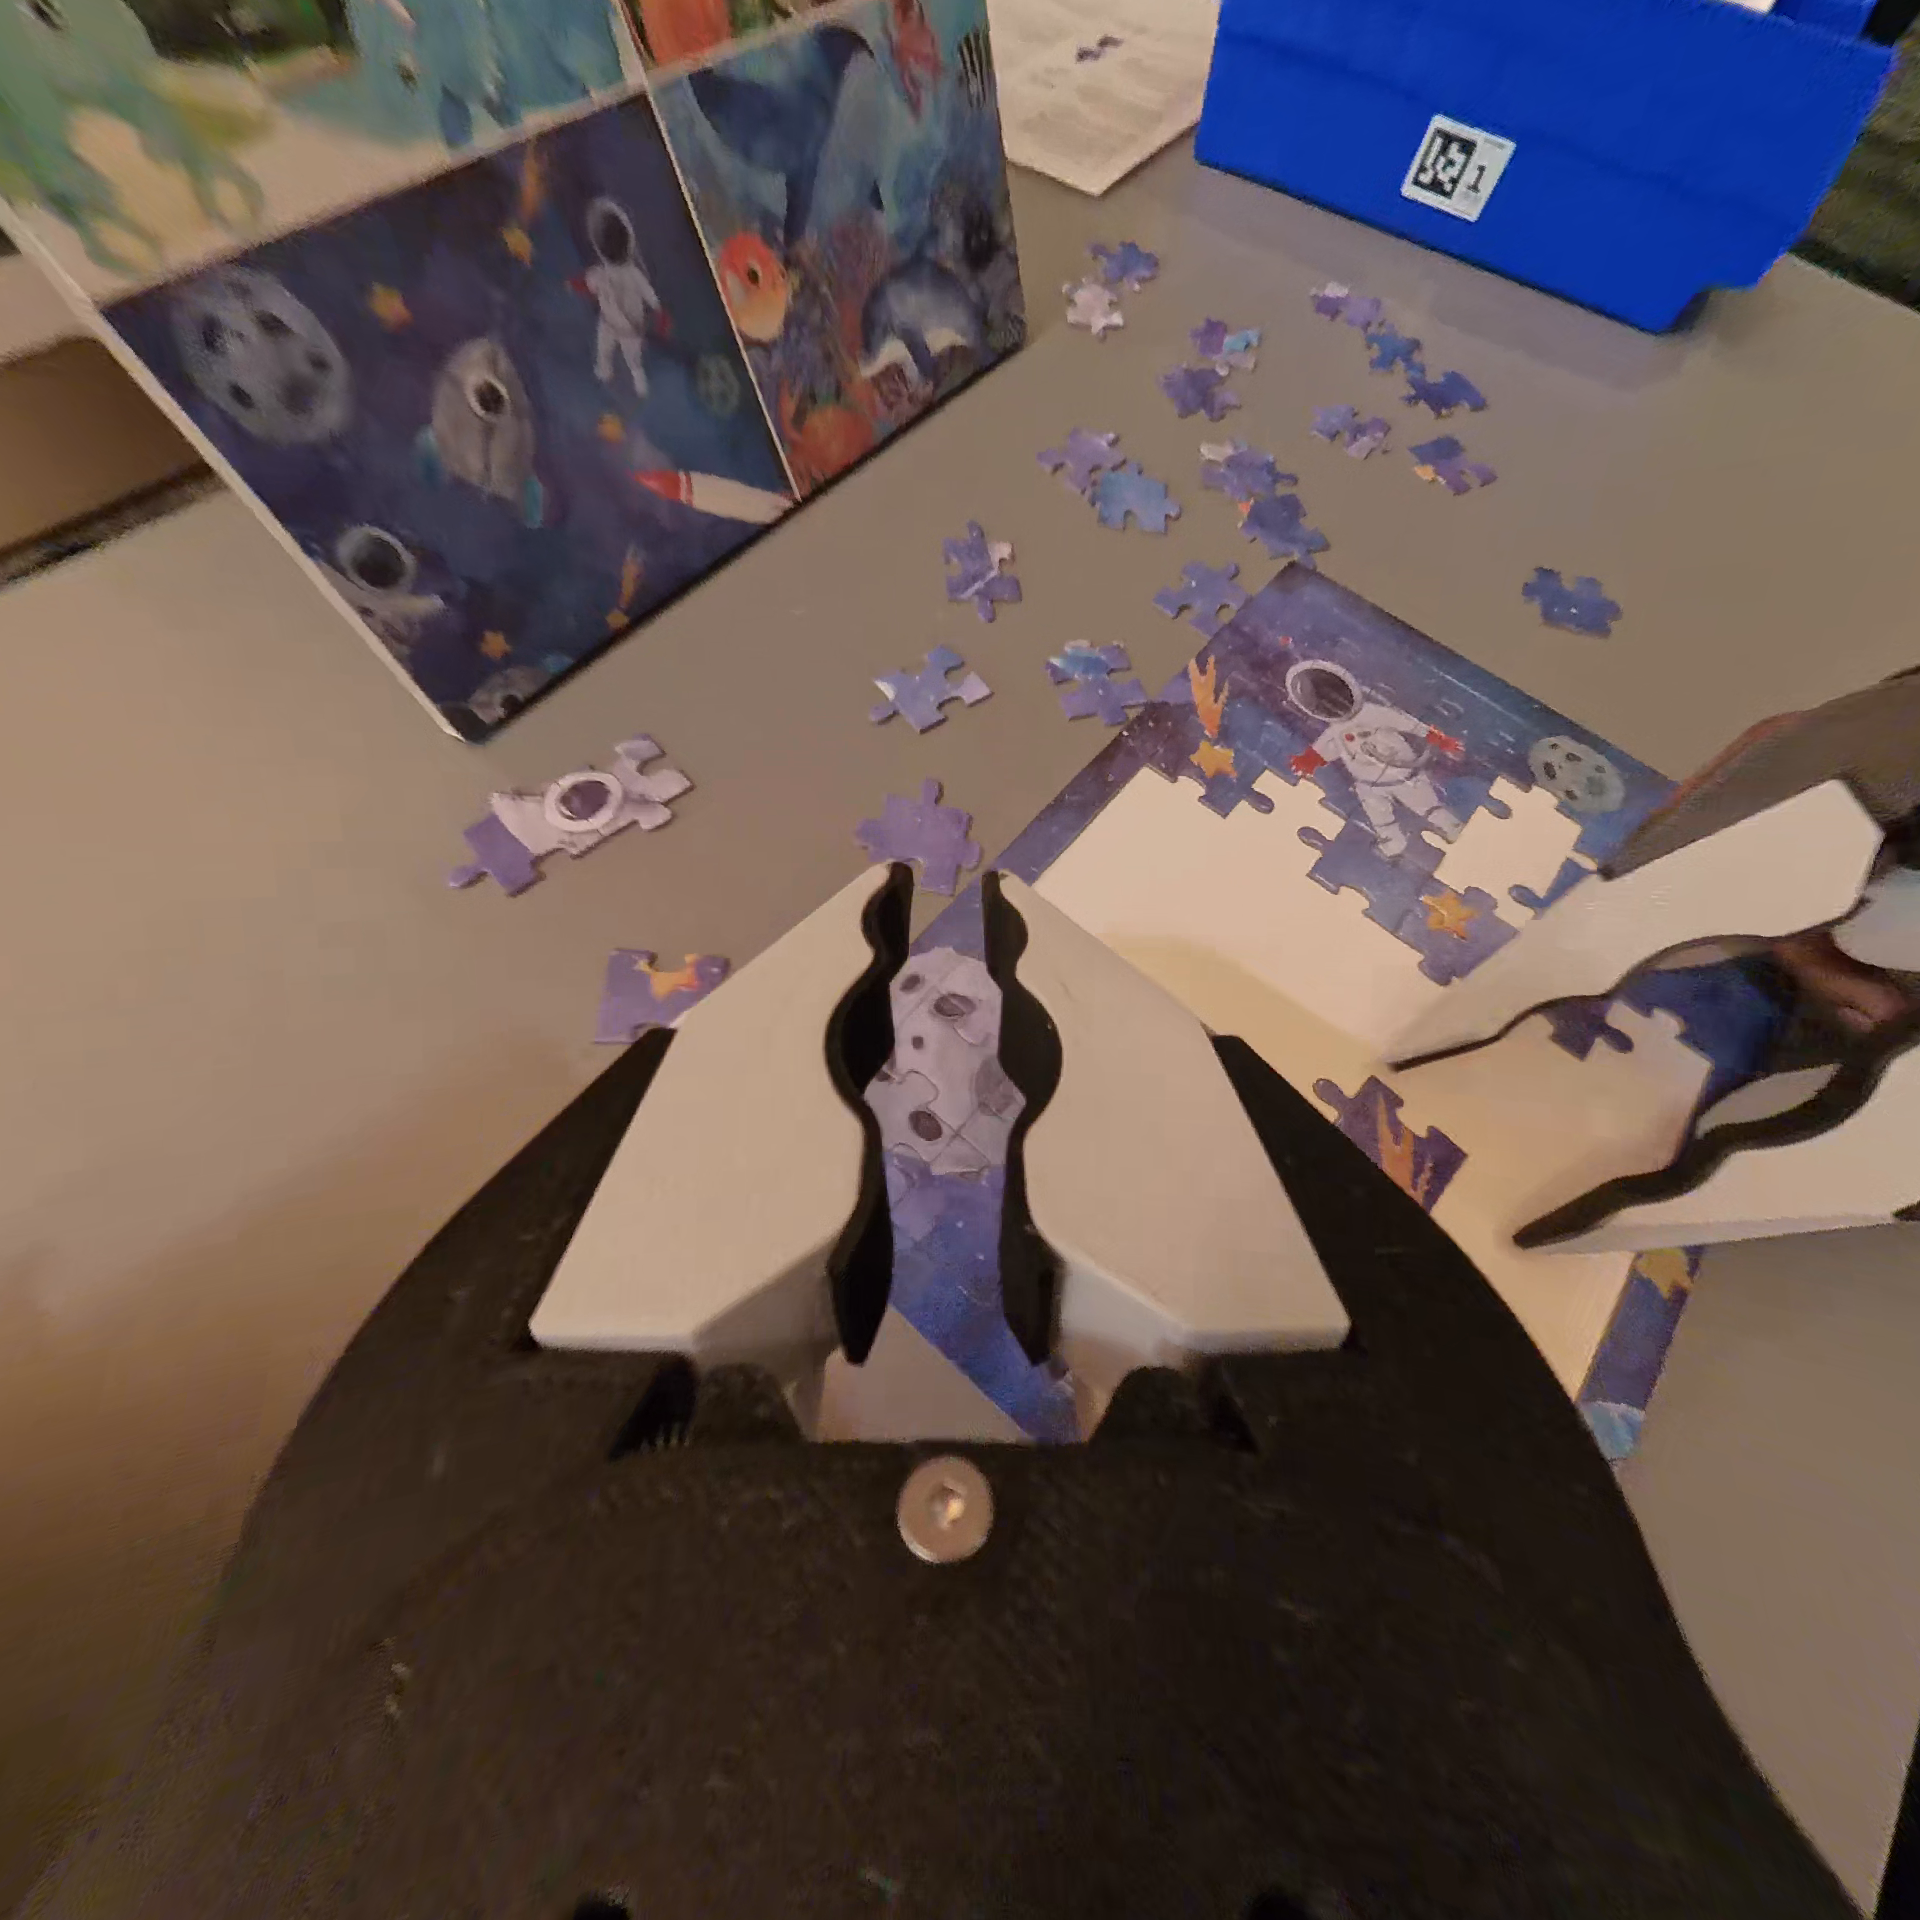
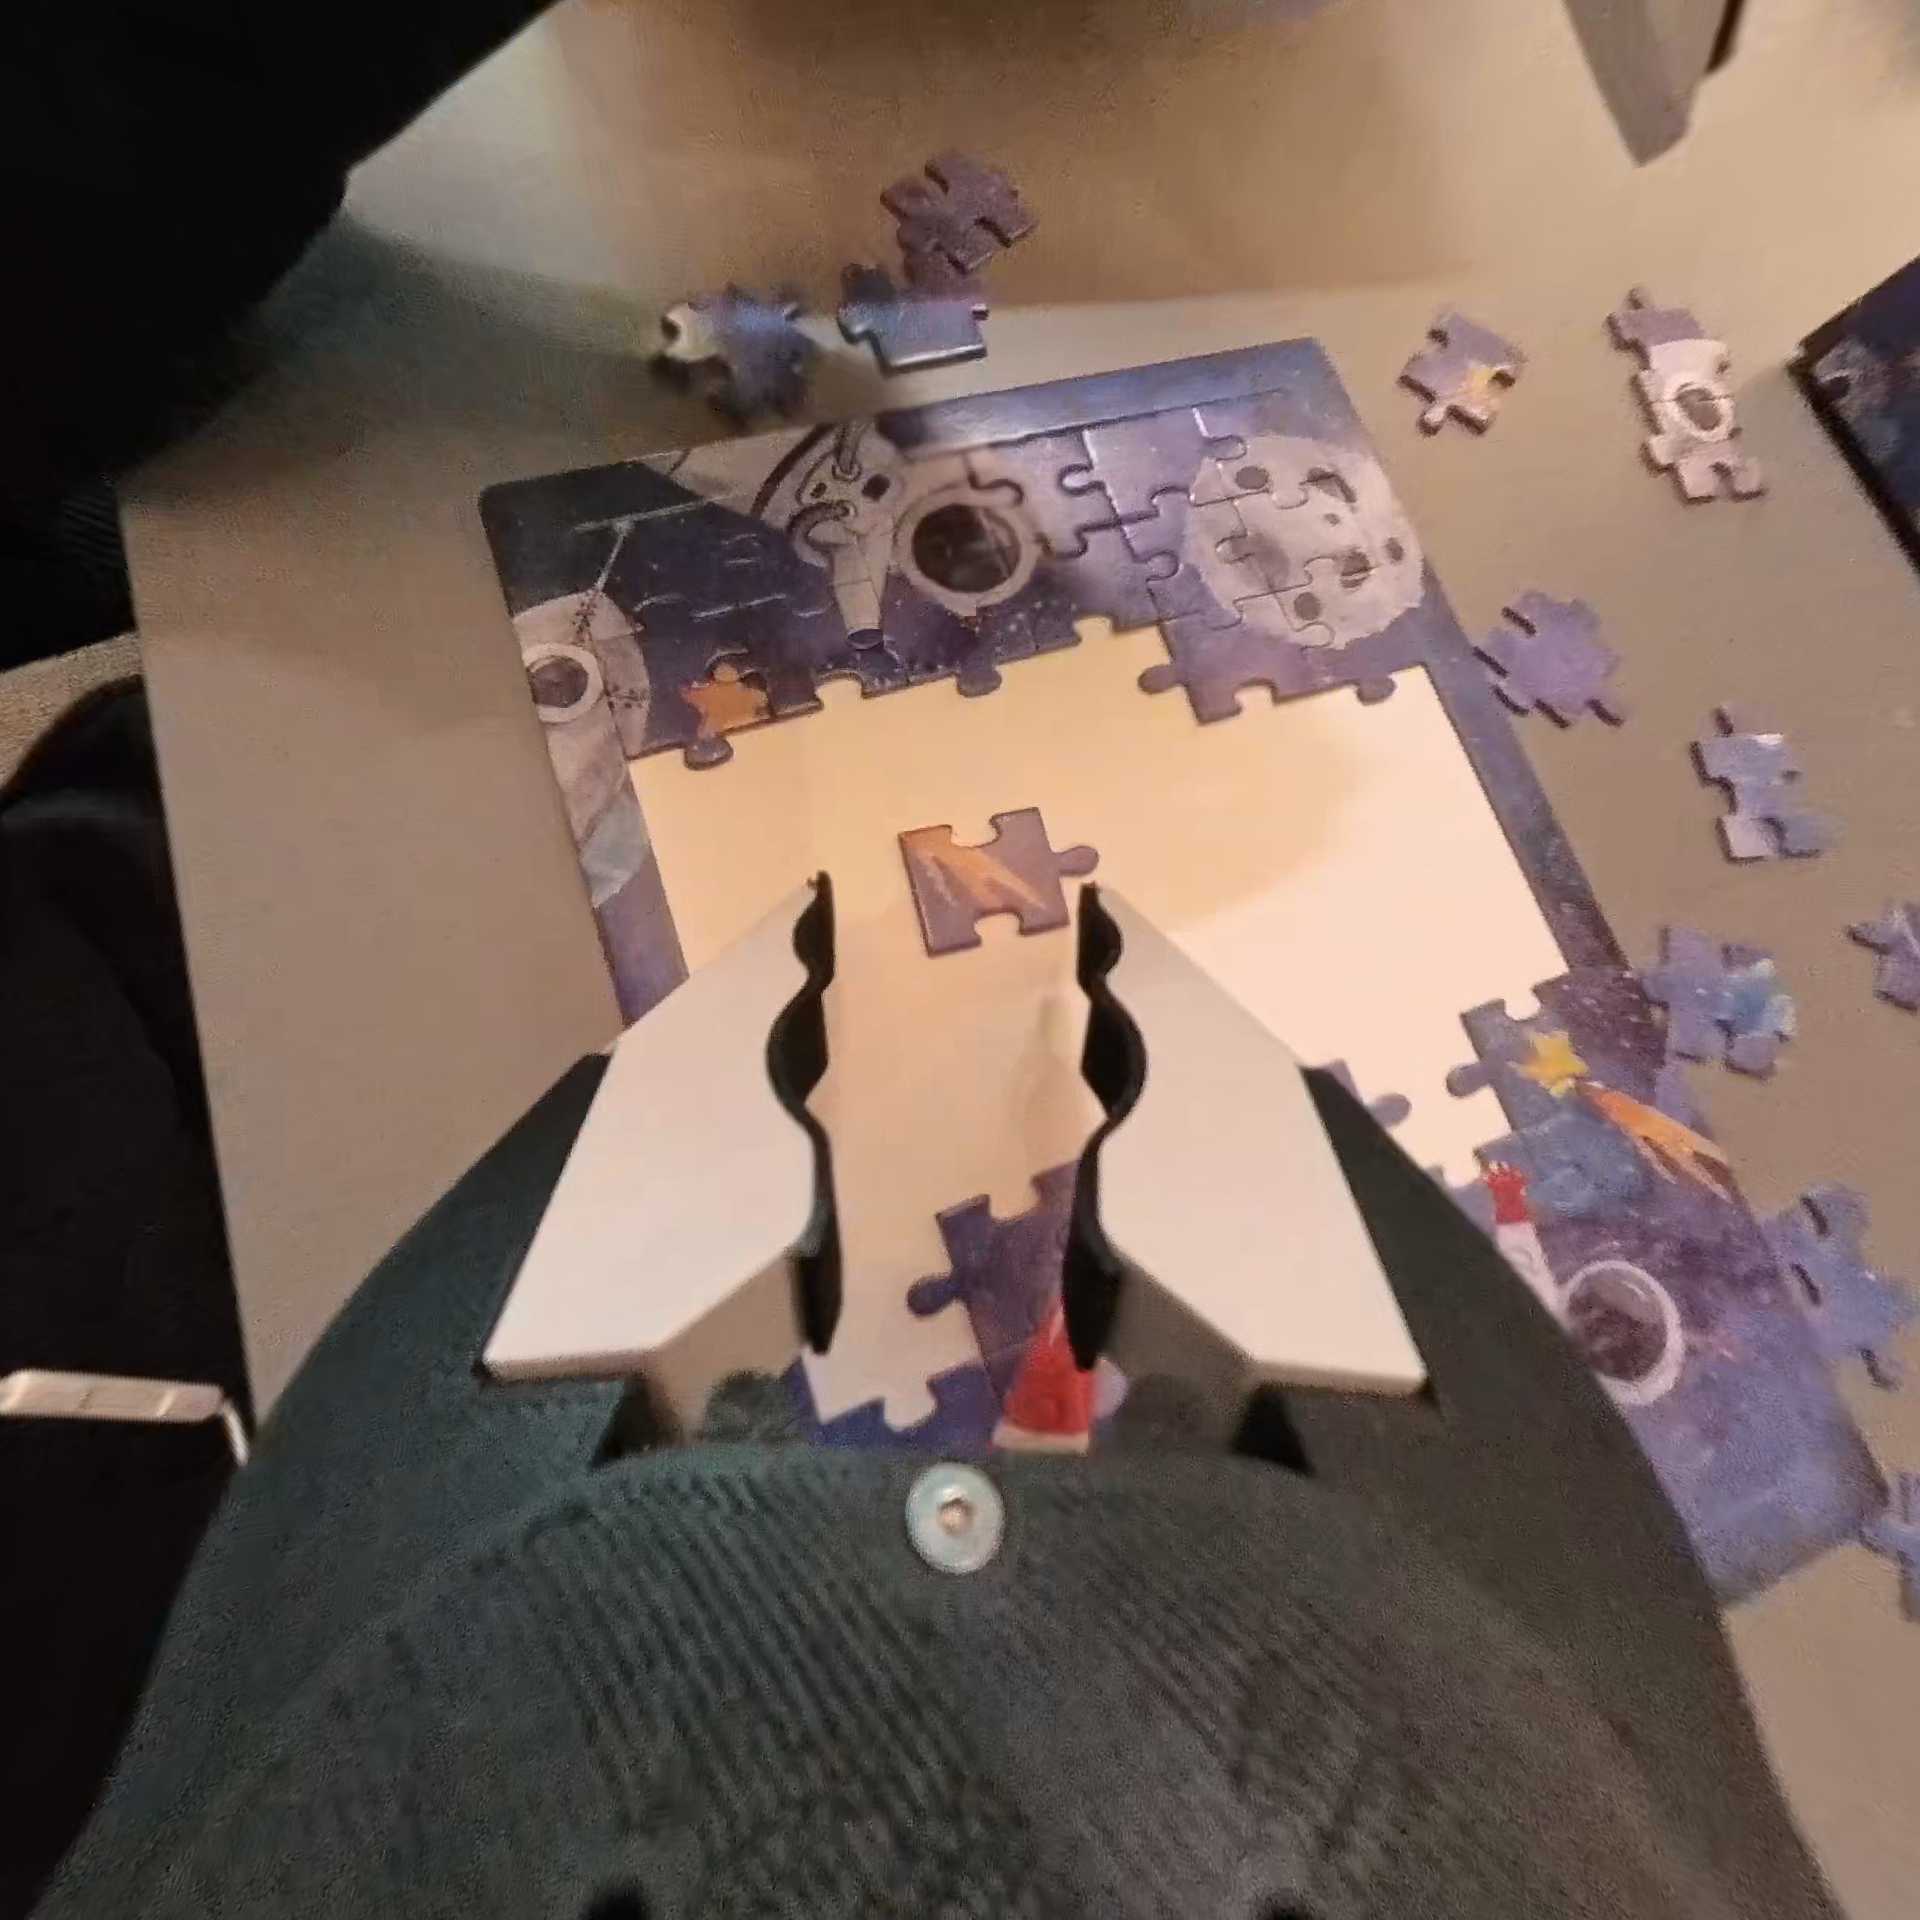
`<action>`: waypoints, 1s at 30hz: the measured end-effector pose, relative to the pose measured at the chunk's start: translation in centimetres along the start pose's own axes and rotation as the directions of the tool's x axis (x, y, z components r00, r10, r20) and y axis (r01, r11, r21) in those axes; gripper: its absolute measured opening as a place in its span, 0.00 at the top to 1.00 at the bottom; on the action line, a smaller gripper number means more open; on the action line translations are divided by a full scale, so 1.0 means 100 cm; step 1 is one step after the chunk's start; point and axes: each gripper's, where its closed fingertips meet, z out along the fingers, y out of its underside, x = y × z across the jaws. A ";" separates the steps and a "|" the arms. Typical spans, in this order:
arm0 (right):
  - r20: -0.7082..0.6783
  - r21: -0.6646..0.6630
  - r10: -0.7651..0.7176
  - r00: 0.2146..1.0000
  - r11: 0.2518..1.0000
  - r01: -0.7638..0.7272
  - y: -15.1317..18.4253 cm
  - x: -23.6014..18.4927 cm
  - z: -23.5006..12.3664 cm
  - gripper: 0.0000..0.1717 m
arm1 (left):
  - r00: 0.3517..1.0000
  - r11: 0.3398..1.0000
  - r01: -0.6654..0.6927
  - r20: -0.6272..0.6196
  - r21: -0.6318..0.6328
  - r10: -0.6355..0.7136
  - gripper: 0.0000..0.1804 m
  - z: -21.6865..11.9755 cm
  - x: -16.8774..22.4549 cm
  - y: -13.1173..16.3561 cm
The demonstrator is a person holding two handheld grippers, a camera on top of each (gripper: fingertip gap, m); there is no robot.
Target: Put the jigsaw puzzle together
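Two tools were in sight, the left tool (image 1: 948, 883) and the right tool (image 2: 951, 894). One puzzle tray (image 2: 1704, 790) lay on the counter (image 1: 260, 1039), with one loose piece (image 2: 992, 883) on its bare cream floor. One picture box (image 1: 436, 416) stood behind, and one blue bin (image 1: 1558, 156), and one printed sheet (image 1: 1091, 94). Scattered pieces (image 1: 1278, 520) on the counter numbered some two dozen (blur forbade an exact count).
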 end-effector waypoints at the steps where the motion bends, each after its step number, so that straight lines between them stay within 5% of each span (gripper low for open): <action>1: 0.027 -0.012 0.002 1.000 1.000 -0.002 0.002 0.000 0.004 0.73 | 1.000 1.000 0.013 -0.021 -0.010 -0.014 0.93 0.005 0.002 0.004; 6: 0.120 -0.055 0.011 0.993 0.998 -0.004 0.011 0.001 0.009 0.76 | 0.999 0.997 0.011 -0.031 -0.074 -0.014 0.93 0.022 0.004 0.019; 13: 0.165 -0.044 -0.060 0.984 0.997 0.068 0.005 -0.010 0.013 0.95 | 1.000 0.993 0.000 -0.030 -0.120 -0.004 0.93 0.032 0.004 0.030; 19: 0.122 -0.016 -0.100 0.987 0.995 0.103 -0.007 -0.007 0.017 0.86 | 1.000 0.993 0.003 -0.018 -0.122 -0.006 0.93 0.033 0.000 0.032; 25: 0.114 -0.032 0.008 0.993 0.999 -0.005 -0.003 0.001 0.021 0.75 | 1.000 0.993 0.014 -0.014 -0.113 -0.015 0.93 0.033 -0.002 0.032; 30: 0.127 -0.036 0.045 0.991 0.998 -0.041 -0.003 -0.001 0.025 0.77 | 1.000 0.994 0.018 -0.006 -0.111 -0.019 0.93 0.033 -0.004 0.032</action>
